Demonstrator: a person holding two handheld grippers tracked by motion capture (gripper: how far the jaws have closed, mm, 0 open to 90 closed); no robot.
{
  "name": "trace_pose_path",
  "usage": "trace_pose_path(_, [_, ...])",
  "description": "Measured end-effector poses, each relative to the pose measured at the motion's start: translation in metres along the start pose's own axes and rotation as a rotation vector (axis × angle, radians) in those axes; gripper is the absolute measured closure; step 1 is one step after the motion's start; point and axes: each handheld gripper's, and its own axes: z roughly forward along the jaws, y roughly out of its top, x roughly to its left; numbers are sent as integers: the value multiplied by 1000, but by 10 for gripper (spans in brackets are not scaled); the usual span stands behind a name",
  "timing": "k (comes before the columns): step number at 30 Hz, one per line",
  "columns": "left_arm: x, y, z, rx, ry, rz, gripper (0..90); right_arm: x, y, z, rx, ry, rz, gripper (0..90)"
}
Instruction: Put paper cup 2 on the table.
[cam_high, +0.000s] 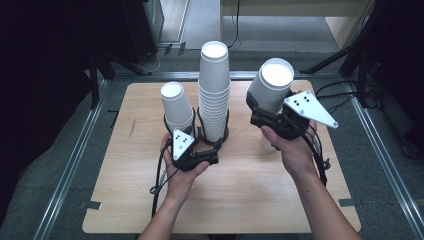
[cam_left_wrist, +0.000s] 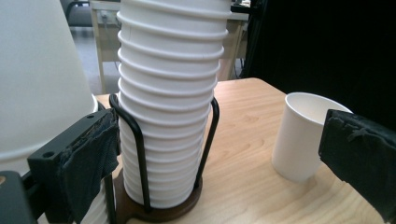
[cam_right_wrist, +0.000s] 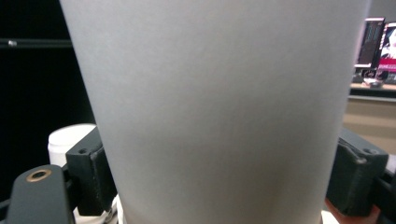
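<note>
A tall stack of white paper cups (cam_high: 215, 90) (cam_left_wrist: 166, 107) stands in a black wire holder (cam_left_wrist: 140, 154) at the table's middle. A shorter stack (cam_high: 176, 106) stands to its left. My left gripper (cam_high: 201, 137) (cam_left_wrist: 224, 163) is low at the holder's base, and its jaws stand wide apart with nothing pressed between them. My right gripper (cam_high: 267, 112) (cam_right_wrist: 219, 182) is raised at the right, shut on a single white cup (cam_high: 272, 82) (cam_right_wrist: 219, 102) that leans toward the stacks. A loose upright cup (cam_high: 266, 144) (cam_left_wrist: 301, 137) sits on the table, partly hidden under my right hand.
The wooden tabletop (cam_high: 250, 195) lies bare toward the person. Metal rails (cam_high: 75, 160) run along both sides of it. Dark stands and cables (cam_high: 345, 95) crowd the floor at the back and right.
</note>
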Motion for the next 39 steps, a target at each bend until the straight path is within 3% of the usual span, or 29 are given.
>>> trace_pose_path(4, [3, -5, -6, 10, -11, -18, 0, -1, -19, -6, 29, -8, -7, 142])
trace_pose_path(11, [3, -15, -16, 38, -35, -39, 0, 1, -54, -17, 66, -68, -81, 144])
trace_pose_path(23, [3, -25, -26, 98, -89, -45, 0, 11, -109, -33, 120, -112, -271, 145])
trace_pose_path(27, [4, -26, -28, 107, -127, -65, 0, 14, -127, -37, 139, -133, -318, 145])
trace_pose_path(31, [4, -27, -29, 114, -162, -74, 0, 17, -145, -40, 157, -150, -393, 145])
trace_pose_path(34, [3, -27, -30, 113, -179, -75, 0, 20, -156, -41, 170, -155, -481, 145])
trace_pose_path(39, [5, -30, -27, 132, -219, -100, 0, 24, -172, -41, 185, -172, -545, 145])
